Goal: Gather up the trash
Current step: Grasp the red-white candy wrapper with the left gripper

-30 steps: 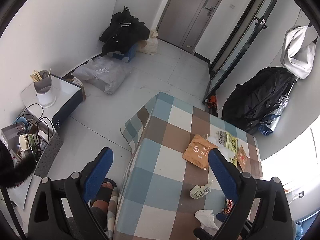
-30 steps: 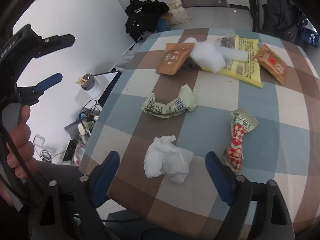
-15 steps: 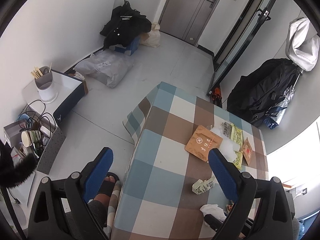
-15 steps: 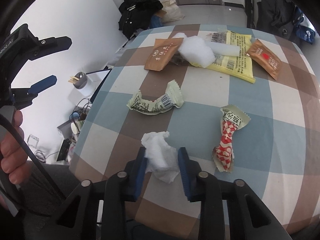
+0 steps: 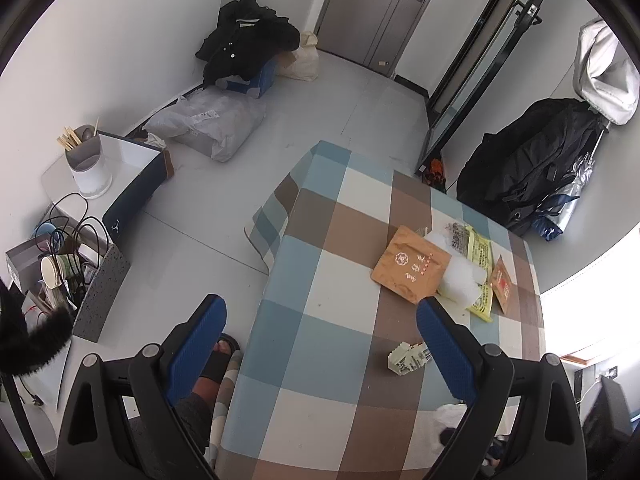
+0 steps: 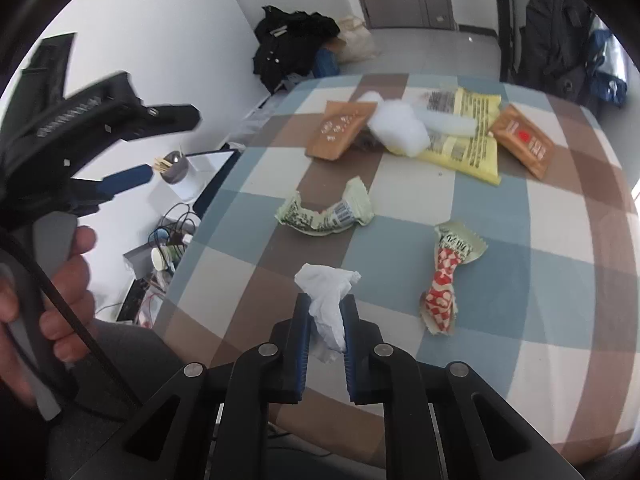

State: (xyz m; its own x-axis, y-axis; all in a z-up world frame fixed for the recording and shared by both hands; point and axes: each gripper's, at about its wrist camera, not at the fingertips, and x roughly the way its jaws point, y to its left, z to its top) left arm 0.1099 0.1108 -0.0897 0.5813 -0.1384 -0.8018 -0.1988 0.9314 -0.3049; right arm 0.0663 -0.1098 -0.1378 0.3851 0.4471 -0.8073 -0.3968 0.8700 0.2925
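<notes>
At the far left, the left gripper (image 6: 132,152) hangs off the desk (image 6: 560,272) edge over the floor, its jaws spread wide with nothing between them. Right of it, at the desk's near edge, the right gripper (image 6: 326,320) has its jaws pinched onto a crumpled tissue (image 6: 326,292). Beyond lie a green wrapper (image 6: 326,214), then a red wrapper (image 6: 446,276), and farther packets.

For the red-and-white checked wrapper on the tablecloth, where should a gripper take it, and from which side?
Probably at its twisted waist: the red-and-white checked wrapper lies flat, pinched narrow mid-length and flaring at both ends. Come from above, fingers straddling the waist across its long axis. The right gripper is shut on the crumpled tissue; the open left gripper is free.
</notes>
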